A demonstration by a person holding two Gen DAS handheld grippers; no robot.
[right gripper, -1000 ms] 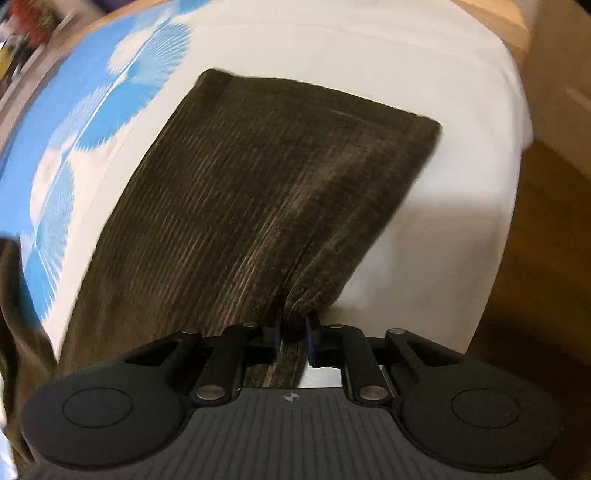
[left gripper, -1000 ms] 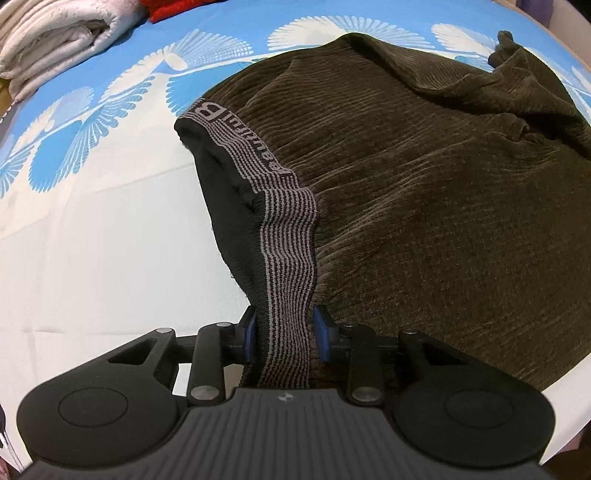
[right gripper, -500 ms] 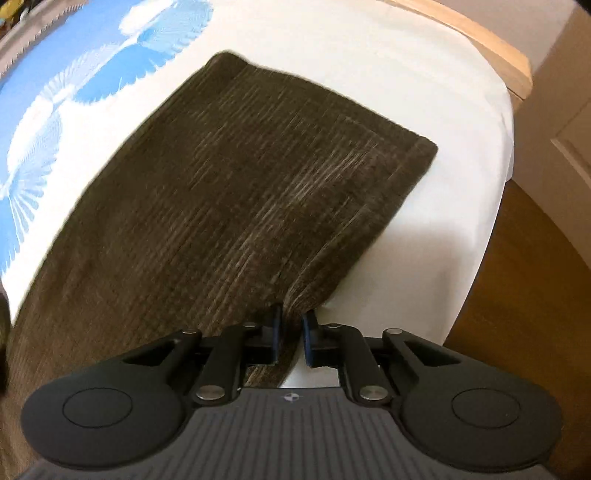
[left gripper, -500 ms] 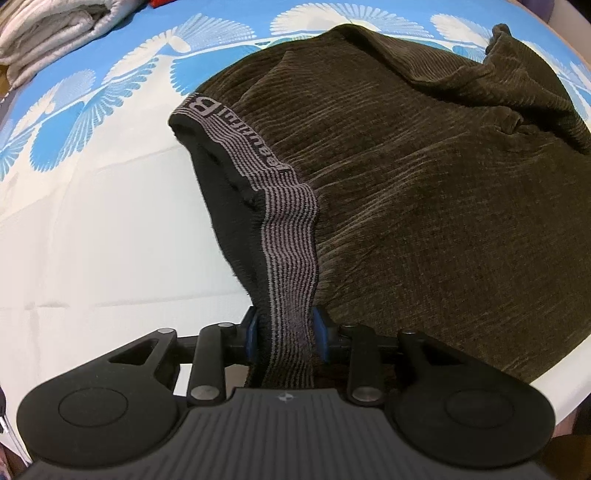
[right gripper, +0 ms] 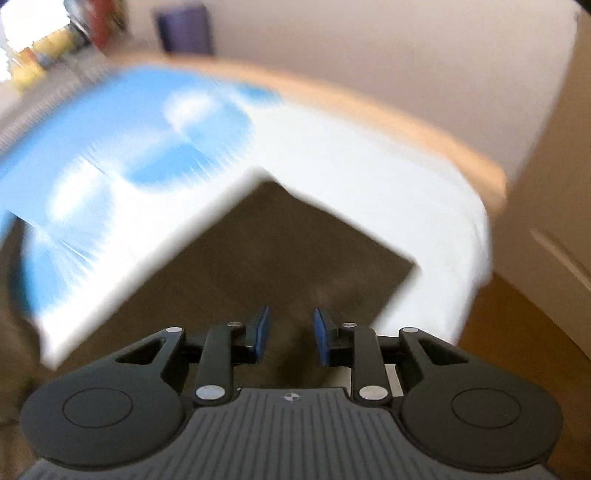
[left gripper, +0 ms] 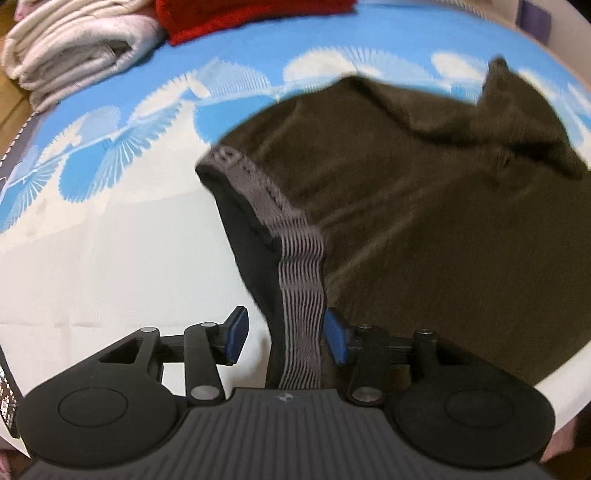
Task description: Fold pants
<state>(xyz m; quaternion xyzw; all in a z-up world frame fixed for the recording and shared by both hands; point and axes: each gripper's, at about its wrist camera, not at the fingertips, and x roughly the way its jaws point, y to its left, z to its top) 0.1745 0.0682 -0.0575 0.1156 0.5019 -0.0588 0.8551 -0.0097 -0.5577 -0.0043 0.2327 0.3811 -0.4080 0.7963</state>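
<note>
Dark brown corduroy pants (left gripper: 424, 229) lie spread on the bed, their grey striped waistband (left gripper: 301, 291) running down toward me in the left wrist view. My left gripper (left gripper: 286, 338) is opening. The waistband still hangs between its blue pads, close to the right one and well clear of the left one. In the blurred right wrist view the leg end of the pants (right gripper: 266, 258) lies flat on the white sheet. My right gripper (right gripper: 291, 334) hovers above it, opening, with nothing pinched between its pads.
The bed sheet (left gripper: 110, 240) is white with blue fan prints. Folded white bedding (left gripper: 74, 48) and a red cloth (left gripper: 251, 14) lie at the far left. A wooden bed rail (right gripper: 406, 122), wooden floor (right gripper: 524, 332) and a pale door (right gripper: 554, 166) lie past the bed's right end.
Both grippers went from shut on the cloth to open. The left one let go of the waistband. The right one let go of the leg edge, rose and tipped upward.
</note>
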